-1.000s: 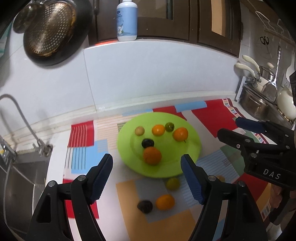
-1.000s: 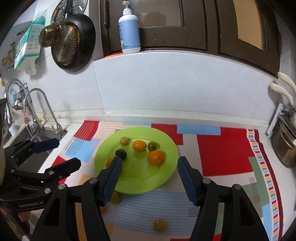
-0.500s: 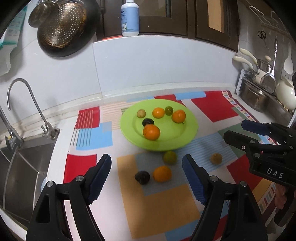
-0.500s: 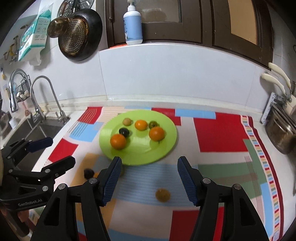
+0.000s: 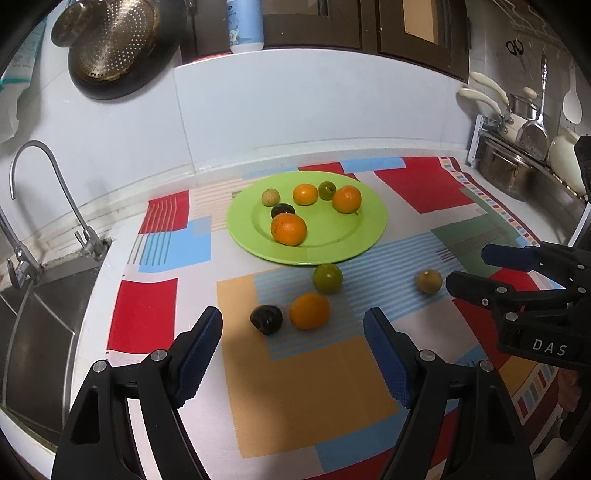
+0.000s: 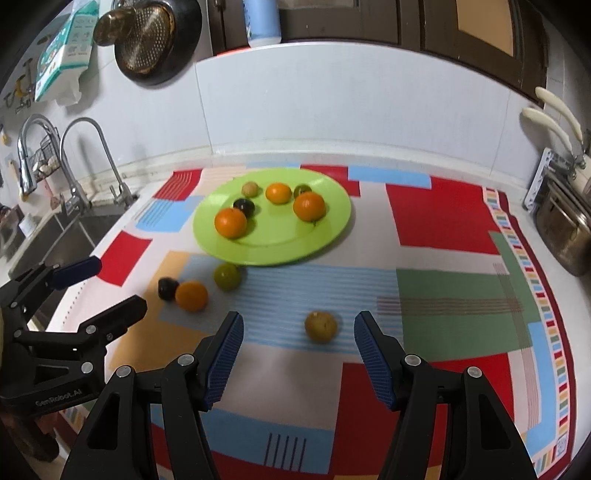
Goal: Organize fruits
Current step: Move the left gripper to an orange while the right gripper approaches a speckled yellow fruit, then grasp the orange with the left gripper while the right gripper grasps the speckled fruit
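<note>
I count ten fruits in all. Six sit on the green plate (image 5: 369,236): three oranges (image 5: 289,229), one dark fruit (image 5: 283,211), one small green one (image 5: 327,190) and one pale tan one (image 5: 270,197). Four lie loose on the patterned cloth (image 5: 317,387) just off the plate's six o'clock edge: a green fruit (image 5: 327,278), touching or nearly touching the rim, an orange (image 5: 309,311) with a dark fruit (image 5: 266,319) close at its nine o'clock, and a tan-brown fruit (image 5: 429,281) set apart at three o'clock. My left gripper (image 5: 293,350) has its jaws apart with nothing between the pads; the loose orange and dark fruit lie just ahead of it at twelve o'clock. My right gripper (image 6: 295,350) also has its jaws apart and empty, with the tan-brown fruit (image 6: 321,326) just beyond the tips, between them in view but untouched. Compared with a second ago, both views have pulled back from the plate: then it filled the middle and sat between the jaws, now it lies farther off and the loose fruits are in full view; the fruits themselves have not shifted. The cloth covers a pale worktop against a white splashback. At nine o'clock there is a steel sink (image 5: 33,321) with a curved tap (image 5: 44,184), at three o'clock a rack of pots (image 5: 506,170), and above hang a dark pan with a strainer (image 5: 114,40) and dark cabinets with a blue-white bottle (image 5: 245,26).
</note>
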`<state>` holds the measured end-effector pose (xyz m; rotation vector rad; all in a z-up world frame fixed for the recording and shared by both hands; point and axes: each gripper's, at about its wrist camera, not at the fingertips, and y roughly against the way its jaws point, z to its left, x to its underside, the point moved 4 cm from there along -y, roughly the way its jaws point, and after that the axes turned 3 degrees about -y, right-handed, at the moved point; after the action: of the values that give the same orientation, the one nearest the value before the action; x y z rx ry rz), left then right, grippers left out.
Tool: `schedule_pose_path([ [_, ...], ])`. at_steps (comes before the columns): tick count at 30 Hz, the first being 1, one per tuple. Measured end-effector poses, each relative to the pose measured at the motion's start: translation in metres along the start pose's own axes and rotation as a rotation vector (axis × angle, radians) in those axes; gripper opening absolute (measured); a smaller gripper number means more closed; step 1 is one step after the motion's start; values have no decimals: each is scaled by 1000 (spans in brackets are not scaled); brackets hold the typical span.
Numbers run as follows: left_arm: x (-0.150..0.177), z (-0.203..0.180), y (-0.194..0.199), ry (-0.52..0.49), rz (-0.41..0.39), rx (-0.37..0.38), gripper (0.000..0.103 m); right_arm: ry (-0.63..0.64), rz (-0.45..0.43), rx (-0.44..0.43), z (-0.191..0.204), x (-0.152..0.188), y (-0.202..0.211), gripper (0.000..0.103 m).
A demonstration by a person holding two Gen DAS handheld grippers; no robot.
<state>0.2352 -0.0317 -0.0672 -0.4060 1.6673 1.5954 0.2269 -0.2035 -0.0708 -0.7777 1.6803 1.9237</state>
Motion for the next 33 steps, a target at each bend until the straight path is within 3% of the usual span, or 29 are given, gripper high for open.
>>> schedule_pose_path([
  [11,1,-10,-16,-51,-22,-20,77,-9,-19,7,-10,3,-9,63],
  [25,6,-17,-58,-73,63,35,48,-15,42,3,-20,5,-43,63],
  [33,6,-17,-68,-72,78,44,45,-19,60,-7,-22,5,-55,55],
])
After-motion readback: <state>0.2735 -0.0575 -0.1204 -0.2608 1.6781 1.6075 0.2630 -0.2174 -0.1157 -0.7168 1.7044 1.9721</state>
